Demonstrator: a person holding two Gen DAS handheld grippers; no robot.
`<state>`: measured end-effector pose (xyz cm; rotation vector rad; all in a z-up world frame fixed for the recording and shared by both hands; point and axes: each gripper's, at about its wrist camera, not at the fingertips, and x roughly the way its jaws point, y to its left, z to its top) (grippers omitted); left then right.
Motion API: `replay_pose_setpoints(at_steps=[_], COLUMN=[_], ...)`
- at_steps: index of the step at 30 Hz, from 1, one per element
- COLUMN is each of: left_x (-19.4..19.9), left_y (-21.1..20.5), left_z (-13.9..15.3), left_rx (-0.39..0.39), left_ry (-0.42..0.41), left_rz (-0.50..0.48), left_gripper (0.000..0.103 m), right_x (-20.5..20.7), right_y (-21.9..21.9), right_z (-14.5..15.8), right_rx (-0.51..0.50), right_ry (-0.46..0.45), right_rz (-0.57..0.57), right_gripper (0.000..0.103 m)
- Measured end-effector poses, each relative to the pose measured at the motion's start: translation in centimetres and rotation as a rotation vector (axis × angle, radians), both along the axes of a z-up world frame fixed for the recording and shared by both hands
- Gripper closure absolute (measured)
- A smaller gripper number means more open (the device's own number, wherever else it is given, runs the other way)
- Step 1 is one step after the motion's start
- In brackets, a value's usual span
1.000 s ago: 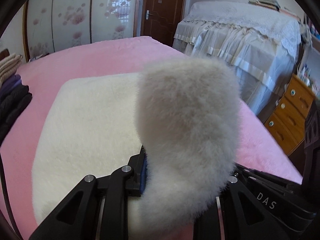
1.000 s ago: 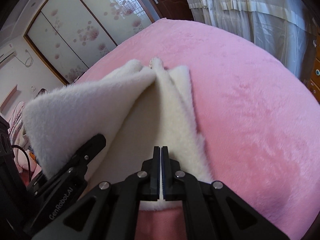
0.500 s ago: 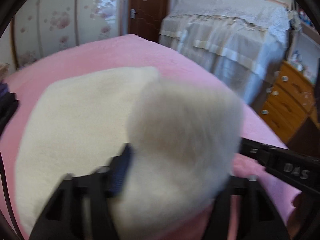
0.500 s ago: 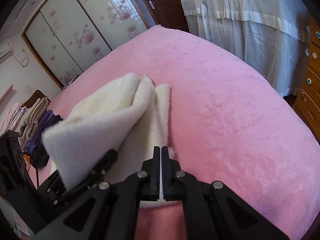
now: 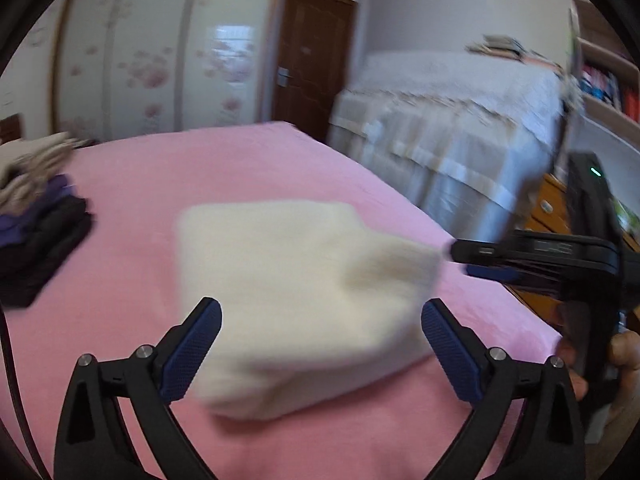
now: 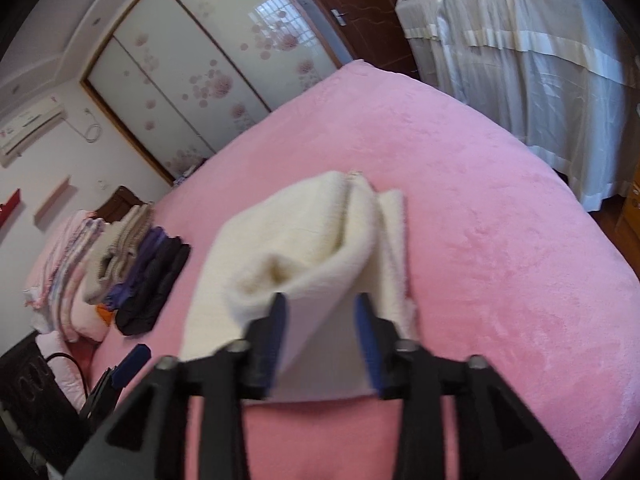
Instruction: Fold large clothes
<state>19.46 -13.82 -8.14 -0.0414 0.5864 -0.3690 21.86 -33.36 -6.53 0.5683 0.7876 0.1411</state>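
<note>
cream fleece garment (image 5: 304,288) folded over on pink bed (image 5: 248,164); left gripper (image 5: 320,344) & right gripper (image 6: 320,340) jaws just opening, both released. maybe tidy/stack left.

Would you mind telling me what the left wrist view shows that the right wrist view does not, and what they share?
Only the left wrist view: a bookshelf, a hand on the right gripper, and the left gripper open, clear of the garment. Only the right wrist view: an air conditioner and the garment's open fold. Both: the cream fleece garment on the pink bed, the stacked clothes, the wardrobe.
</note>
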Motion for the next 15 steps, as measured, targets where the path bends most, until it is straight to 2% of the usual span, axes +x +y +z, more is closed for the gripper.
replay_pose_setpoints(at_steps=[1, 3, 6, 10, 13, 14, 15], left_x=[0.1, 1.1, 3.3, 4.8, 6.1, 6.1, 6.4], left_y=[1.9, 4.9, 8.4, 9.8, 8.9, 8.4, 7.9], left_z=[0.0, -0.8, -3.2, -5.2, -5.6, -5.8, -5.8], left_rx=[-0.010, -0.019, -0.022, -0.050, -0.038, -0.026, -0.012], left_ry=[0.004, 0.040, 0.174, 0.265, 0.263, 0.257, 0.255], left_rz=[0.057, 0.173, 0.321, 0.346, 0.327, 0.318, 0.306], left_gripper=[0.003, 0.003, 0.003, 0.003, 0.003, 0.003, 0.003], right_x=[0.0, 0.2, 1.3, 4.2, 6.3, 6.8, 7.1], right_y=[0.4, 1.7, 3.9, 5.5, 5.6, 5.5, 5.2], right_z=[0.4, 1.0, 0.8, -0.8, -1.7, -1.9, -2.1], right_rx=[0.011, 0.002, -0.075, -0.166, -0.199, -0.186, -0.159], right_ry=[-0.011, -0.015, 0.028, 0.130, 0.183, 0.188, 0.182], right_rz=[0.014, 0.041, 0.054, 0.029, 0.011, 0.021, 0.034], right_gripper=[0.041, 0.035, 0.033, 0.033, 0.034, 0.038, 0.063])
